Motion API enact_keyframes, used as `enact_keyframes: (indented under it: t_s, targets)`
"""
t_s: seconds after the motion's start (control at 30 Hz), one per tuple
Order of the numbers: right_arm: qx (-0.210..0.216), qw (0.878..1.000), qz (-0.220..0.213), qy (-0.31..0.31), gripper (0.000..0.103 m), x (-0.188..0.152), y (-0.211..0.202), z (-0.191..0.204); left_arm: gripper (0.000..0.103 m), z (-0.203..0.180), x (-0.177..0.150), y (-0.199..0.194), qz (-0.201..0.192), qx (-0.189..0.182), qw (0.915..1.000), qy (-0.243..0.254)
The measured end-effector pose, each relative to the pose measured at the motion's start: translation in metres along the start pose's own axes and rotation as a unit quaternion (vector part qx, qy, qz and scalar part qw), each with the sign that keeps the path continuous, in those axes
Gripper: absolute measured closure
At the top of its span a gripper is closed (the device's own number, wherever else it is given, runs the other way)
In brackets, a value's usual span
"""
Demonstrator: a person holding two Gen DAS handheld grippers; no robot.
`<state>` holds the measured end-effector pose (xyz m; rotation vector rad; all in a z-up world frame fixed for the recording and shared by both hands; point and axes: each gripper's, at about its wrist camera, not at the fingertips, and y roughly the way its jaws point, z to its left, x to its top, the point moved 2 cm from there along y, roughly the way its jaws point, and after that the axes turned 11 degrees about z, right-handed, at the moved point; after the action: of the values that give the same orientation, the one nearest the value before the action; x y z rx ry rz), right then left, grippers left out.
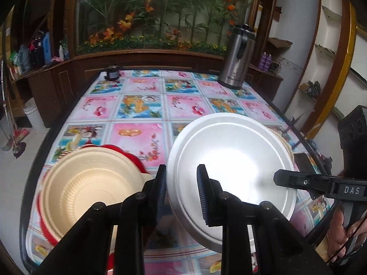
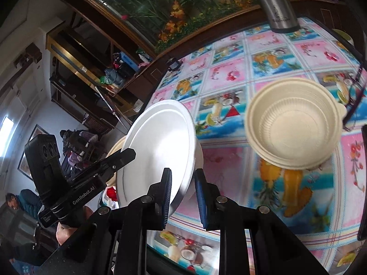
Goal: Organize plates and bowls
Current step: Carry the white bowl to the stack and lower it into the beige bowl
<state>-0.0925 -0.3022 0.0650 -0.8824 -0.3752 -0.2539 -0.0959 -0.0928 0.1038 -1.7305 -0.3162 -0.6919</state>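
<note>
Evidently both the left gripper [image 1: 181, 197] and right gripper [image 2: 182, 200] are pinching opposite rim edges of the round white foam plate [image 1: 231, 160], lifting it mid-frame above the patterned surface [image 1: 146, 105], jaws barely spread; it looks light, crushable, best gripped at its stiffer rim.

White capitals "DAS" stand on the black body of the right gripper [image 1: 321, 184] as seen from the left wrist view. In the right wrist view, white lettering "GenRobot.AI" runs along the black body of the left gripper [image 2: 87, 178]; a small white label below it, near the handle, is too small to read. The steel thermos jug [image 1: 236, 61] carries dark printed script near its base in both views, blurred beyond reading. No other legible text appears.
</note>
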Motion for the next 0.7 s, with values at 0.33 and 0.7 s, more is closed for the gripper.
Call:
enact_keyframes:
  t_s: [0.33, 0.7]
  targets:
    - [0.023, 0.998, 0.015, -0.056, 0.08, 0.034, 0.05, 0.072, 0.075, 0.082, -0.008, -0.041, -0.04, 0.047, 0.9949, -0.08]
    - [0.047, 0.993, 0.087, -0.064, 0.08, 0.044, 0.126, 0.102, 0.075, 0.142, -0.027, -0.042, -0.032, 0.068, 0.9874, -0.14]
